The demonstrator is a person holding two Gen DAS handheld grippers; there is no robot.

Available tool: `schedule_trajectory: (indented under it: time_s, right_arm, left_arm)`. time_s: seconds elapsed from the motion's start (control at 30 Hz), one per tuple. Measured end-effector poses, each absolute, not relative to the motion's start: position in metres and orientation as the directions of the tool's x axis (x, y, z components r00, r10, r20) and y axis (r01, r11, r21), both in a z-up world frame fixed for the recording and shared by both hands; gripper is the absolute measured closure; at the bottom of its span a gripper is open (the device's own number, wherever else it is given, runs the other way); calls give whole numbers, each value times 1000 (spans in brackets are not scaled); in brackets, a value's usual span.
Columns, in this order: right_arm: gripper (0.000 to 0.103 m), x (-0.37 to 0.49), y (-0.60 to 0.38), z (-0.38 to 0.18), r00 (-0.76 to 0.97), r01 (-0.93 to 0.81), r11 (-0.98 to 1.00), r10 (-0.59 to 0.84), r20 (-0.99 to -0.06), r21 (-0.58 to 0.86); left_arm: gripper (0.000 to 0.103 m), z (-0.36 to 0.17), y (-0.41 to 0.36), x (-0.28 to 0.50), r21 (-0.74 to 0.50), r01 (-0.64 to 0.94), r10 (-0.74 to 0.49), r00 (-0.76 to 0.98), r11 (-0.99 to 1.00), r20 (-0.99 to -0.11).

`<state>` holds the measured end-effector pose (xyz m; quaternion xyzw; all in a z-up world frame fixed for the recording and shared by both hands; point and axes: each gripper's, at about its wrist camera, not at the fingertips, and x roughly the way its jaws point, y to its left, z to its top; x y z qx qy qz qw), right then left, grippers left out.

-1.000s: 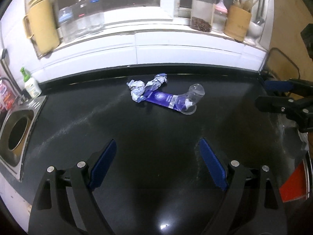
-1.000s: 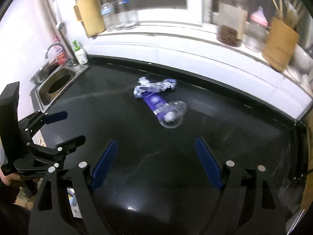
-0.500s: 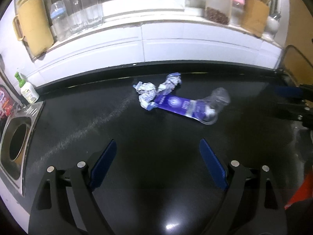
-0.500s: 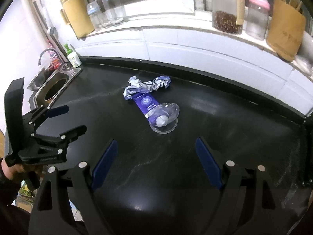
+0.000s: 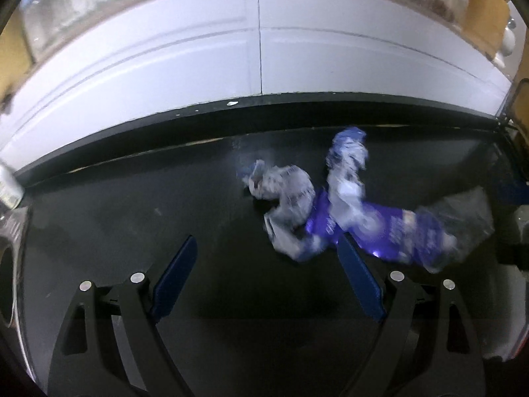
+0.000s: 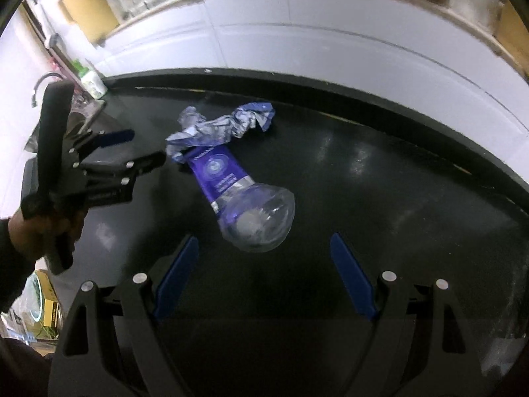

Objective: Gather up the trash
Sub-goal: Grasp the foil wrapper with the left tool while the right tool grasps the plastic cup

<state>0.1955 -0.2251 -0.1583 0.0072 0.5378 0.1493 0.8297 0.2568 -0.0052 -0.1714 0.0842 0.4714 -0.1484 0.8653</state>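
A crushed clear plastic bottle (image 6: 246,205) with a blue label lies on the black counter (image 6: 380,178), its base toward my right gripper (image 6: 264,243). A crumpled silver-blue wrapper (image 6: 224,124) lies against its far end. My right gripper is open just short of the bottle's base. In the blurred left wrist view the wrapper (image 5: 287,198) and the bottle (image 5: 429,231) lie ahead and to the right of my open left gripper (image 5: 267,243), whose right fingertip (image 5: 345,248) is at the trash's near edge. The left gripper (image 6: 132,152) also shows in the right wrist view, held by a hand, left of the wrapper.
White tiled wall (image 5: 258,49) runs behind the counter, with jars and a tan holder (image 6: 86,3) on the ledge above. A sink (image 5: 8,264) with a tap (image 6: 44,81) and a green-capped soap bottle (image 6: 92,81) lies at the counter's left end.
Both grippers have dropped and moved in toward the trash, which now looks much larger. The left one has come close to the wrapper; the right one close to the bottle's base. Jaws unchanged.
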Motion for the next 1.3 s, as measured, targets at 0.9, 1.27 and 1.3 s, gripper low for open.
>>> schedule_trajectory:
  time_s: [0.9, 1.27, 1.3]
  right_arm:
    - [60, 191, -221, -130, 425, -258, 947, 291, -857, 193]
    - [61, 140, -223, -96, 487, -308, 938, 299, -820, 159]
    - [61, 136, -222, -93, 489, -312, 937, 298, -820, 154]
  left_arm:
    - [62, -150, -3, 250, -59, 374, -262, 521, 926, -813]
    - [62, -115, -6, 153, 1, 356, -217, 574, 935, -790]
    - [62, -120, -10, 148, 13, 351, -203, 571, 936, -796]
